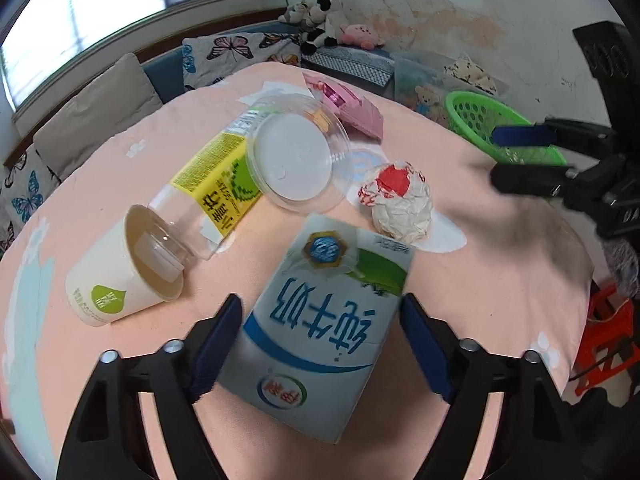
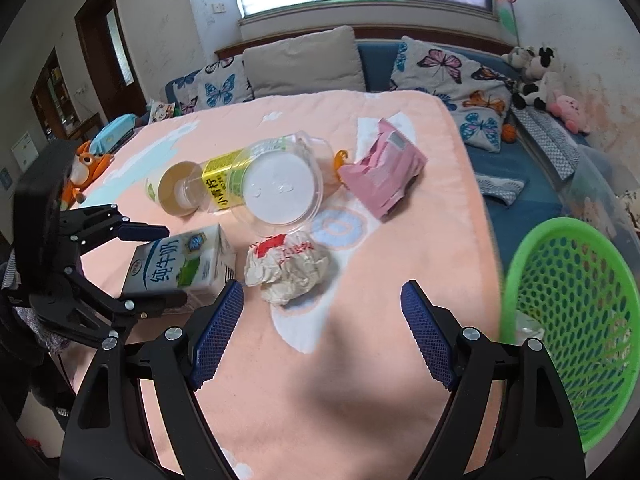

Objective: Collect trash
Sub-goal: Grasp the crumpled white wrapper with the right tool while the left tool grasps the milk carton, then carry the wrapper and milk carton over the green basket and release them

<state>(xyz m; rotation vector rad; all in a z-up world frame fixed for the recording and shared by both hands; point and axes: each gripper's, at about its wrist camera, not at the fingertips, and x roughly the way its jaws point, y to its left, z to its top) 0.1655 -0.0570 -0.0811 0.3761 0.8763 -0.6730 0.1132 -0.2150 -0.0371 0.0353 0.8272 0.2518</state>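
- your left tongs [image 1: 320,344] straddle the milk carton [image 1: 320,320], which lies flat on the peach-covered counter [image 1: 500,280]. the blue pads sit close on either side; from the left wrist view you cannot tell whether they press on it.
- your right tongs [image 2: 322,332] are released, nothing between the pads, hanging over bare cloth near the counter's front.
- crumpled paper wrapper [image 2: 290,270], white with red print, lies just beyond the right tongs and just beside the carton's end.
- clear plastic lid [image 2: 280,186] rests tilted against a clear bottle with a yellow label [image 2: 218,182]; the bottle lies on its side with its neck inside a tipped paper cup [image 1: 120,268].
- pink packet [image 2: 380,172] lies farther back, near the lid.
- green mesh basket [image 2: 572,320] stands at the counter's right edge, beside the right tongs; something pale lies in its bottom, too blurred to name.
- sofa with butterfly cushions [image 2: 440,64] behind the counter.
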